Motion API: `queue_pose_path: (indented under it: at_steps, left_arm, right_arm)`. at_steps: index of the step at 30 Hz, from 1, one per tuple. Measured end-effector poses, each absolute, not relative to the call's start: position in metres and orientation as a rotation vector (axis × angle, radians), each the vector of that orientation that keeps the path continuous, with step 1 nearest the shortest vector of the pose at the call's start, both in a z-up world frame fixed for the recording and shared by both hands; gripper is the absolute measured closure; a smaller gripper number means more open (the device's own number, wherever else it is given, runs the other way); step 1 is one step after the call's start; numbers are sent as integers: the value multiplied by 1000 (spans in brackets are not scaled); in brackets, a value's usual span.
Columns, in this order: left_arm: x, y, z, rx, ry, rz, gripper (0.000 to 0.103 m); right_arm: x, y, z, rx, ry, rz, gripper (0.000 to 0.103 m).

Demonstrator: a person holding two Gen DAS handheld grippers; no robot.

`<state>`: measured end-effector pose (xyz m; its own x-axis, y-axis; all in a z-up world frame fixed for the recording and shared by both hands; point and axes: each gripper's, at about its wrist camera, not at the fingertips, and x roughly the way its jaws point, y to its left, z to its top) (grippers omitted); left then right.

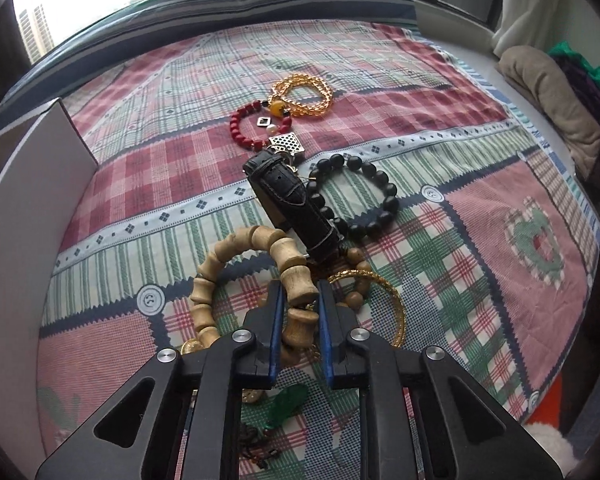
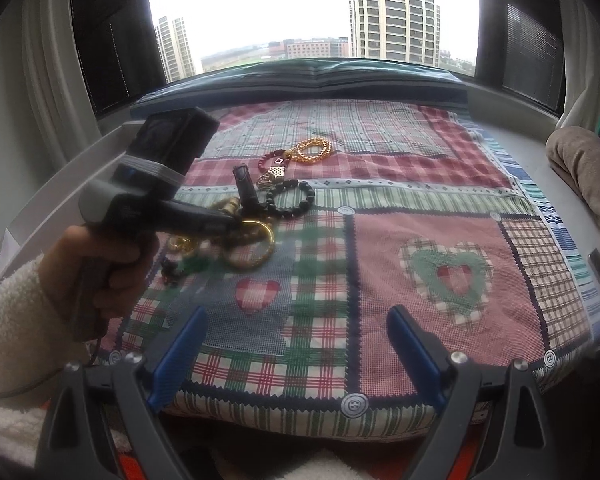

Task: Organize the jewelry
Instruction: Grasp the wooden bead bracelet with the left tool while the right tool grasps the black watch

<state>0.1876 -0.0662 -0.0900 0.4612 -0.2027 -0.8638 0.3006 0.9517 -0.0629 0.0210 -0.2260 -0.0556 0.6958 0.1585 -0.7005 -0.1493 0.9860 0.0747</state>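
The wooden bead bracelet (image 1: 256, 280) lies in the jewelry pile on the patchwork quilt (image 1: 480, 220), one bead pinched between the nearly closed blue pads of the left gripper (image 1: 299, 300). A black watch strap (image 1: 292, 204), black bead bracelet (image 1: 364, 196) and gold bangle (image 1: 388, 300) lie just beside. The right gripper (image 2: 296, 320) hovers wide open, empty, near the quilt's front edge.

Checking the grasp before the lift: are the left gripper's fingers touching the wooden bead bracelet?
Touching. In the left wrist view the left gripper has its blue fingers closed against the wooden bead bracelet, with no gap on either side.
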Motion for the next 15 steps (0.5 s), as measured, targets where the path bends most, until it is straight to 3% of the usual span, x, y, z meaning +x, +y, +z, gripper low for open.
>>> queue_pose_path:
  at_steps: [9, 15]
  left_arm:
    - [166, 6, -32, -172, 948, -319, 91]
    - [136, 55, -7, -280, 873, -273, 91]
  right_arm:
    - [29, -215, -58, -10, 805, 189, 10]
    - [58, -221, -29, -74, 707, 228, 10]
